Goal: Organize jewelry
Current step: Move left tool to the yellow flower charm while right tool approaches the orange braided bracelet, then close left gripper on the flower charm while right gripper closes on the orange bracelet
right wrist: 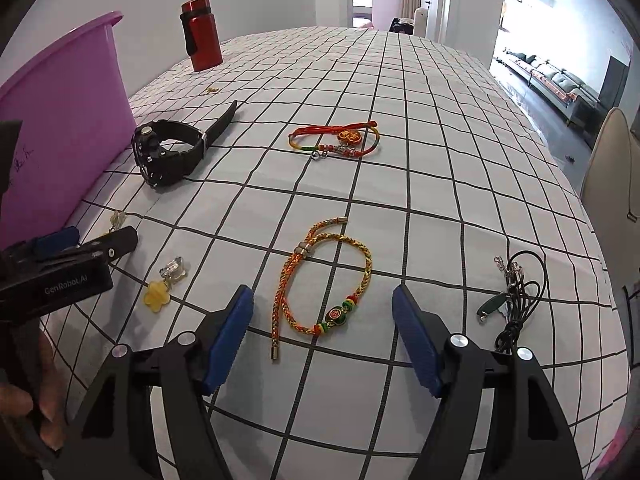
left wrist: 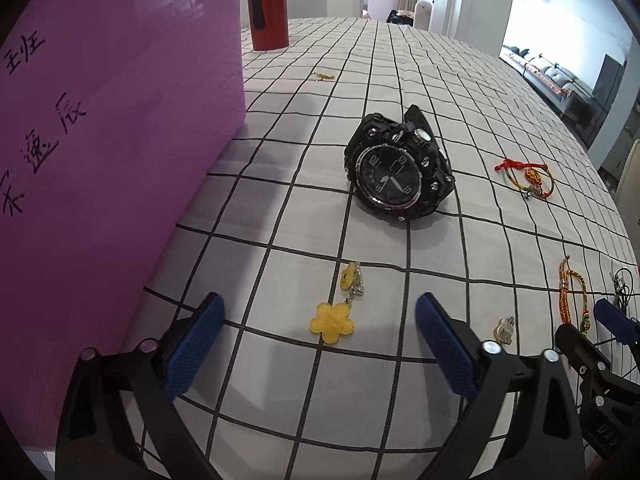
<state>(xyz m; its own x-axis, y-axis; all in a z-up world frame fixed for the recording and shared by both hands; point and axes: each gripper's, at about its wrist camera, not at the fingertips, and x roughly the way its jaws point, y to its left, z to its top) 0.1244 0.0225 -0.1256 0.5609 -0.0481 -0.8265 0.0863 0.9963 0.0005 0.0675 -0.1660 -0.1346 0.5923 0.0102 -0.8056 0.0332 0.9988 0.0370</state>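
My left gripper [left wrist: 318, 346] is open and empty, low over the checked cloth, with a yellow flower charm [left wrist: 332, 322] lying between its fingertips. A black sport watch [left wrist: 394, 174] lies beyond it. My right gripper [right wrist: 322, 334] is open and empty, with an orange braided bracelet [right wrist: 320, 280] between its fingers. A red and green cord bracelet [right wrist: 340, 140] lies farther back. A black cord necklace [right wrist: 516, 292] lies right of my right gripper. The flower charm [right wrist: 158, 298] and the watch [right wrist: 168, 152] also show in the right wrist view. The left gripper's body [right wrist: 60, 272] is at that view's left edge.
A purple plastic tub [left wrist: 100, 160] stands at the left, close beside my left gripper. A red bottle [left wrist: 267, 8] stands at the far end of the table, with a small gold piece [left wrist: 324, 77] on the cloth before it. A chair back [right wrist: 612, 168] stands at the table's right edge.
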